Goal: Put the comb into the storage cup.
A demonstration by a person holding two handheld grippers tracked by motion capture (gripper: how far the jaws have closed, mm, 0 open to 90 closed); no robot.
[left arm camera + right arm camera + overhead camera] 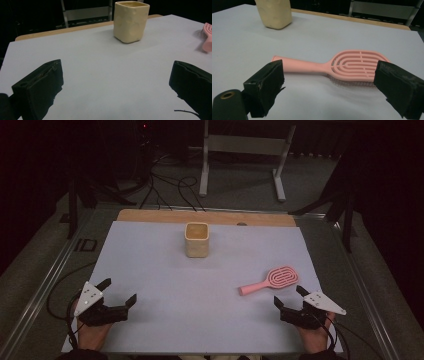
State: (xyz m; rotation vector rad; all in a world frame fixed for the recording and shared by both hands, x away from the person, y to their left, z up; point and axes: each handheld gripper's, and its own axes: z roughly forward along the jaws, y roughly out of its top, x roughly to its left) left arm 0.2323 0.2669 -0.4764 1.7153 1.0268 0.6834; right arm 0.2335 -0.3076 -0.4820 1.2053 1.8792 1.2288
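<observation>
Pink hairbrush (270,281) lies bristles-down at four o'clock on my worktop (150,260), just ahead of my right gripper (289,298), fingers wide and empty; left gripper (120,292) likewise. Approach stage: next I close on the handle.

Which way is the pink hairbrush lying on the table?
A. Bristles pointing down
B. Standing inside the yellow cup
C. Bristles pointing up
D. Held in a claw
A. The pink plastic hairbrush lies flat on the pale tabletop with its slotted back facing up and its bristles underneath, apart from the squarish cream-yellow cup and just ahead of the open right claw.
</observation>
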